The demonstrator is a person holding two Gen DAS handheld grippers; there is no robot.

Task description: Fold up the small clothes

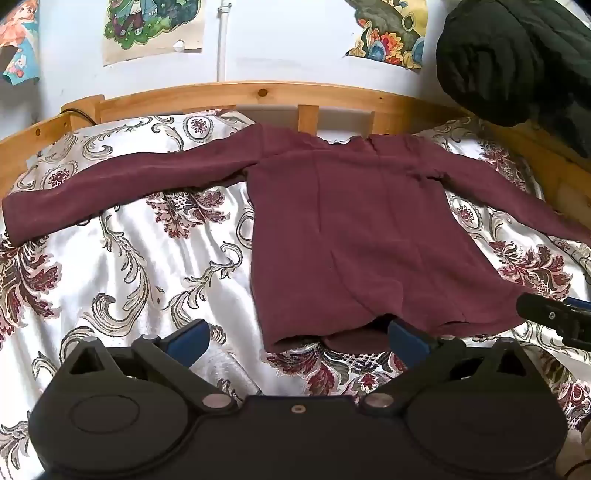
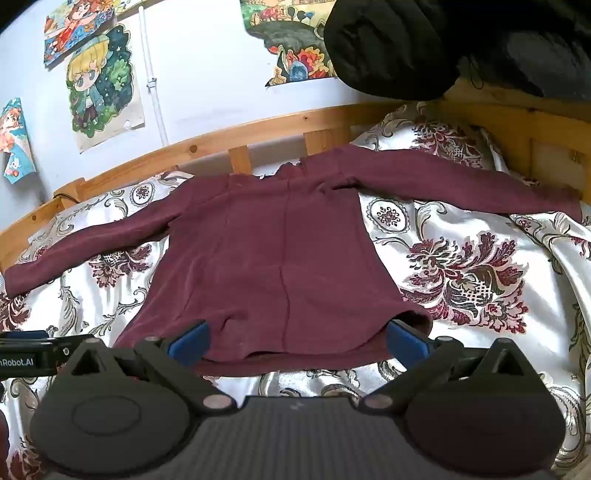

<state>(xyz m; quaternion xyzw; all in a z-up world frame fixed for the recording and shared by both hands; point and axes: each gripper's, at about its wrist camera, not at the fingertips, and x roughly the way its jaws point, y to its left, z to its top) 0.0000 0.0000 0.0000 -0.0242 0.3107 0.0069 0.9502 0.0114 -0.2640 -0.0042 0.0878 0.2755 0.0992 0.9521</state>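
Maroon top [image 1: 354, 221] lies flat on the patterned bedspread [image 1: 129, 258], sleeves out. Prob light, soft, floppy; best taken at hem corners or sleeve cuffs. Left gripper [image 1: 299, 338] & right gripper [image 2: 297, 338]: fingers wide apart, empty, near hem. Text on left gripper's body: "nRobot.AI", cut off.

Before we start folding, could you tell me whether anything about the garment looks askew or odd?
Mostly fine: the maroon top lies spread with both sleeves out. Only its near hem is uneven, lifted open at the middle so the inside shows. A poster on the wall has a torn edge.
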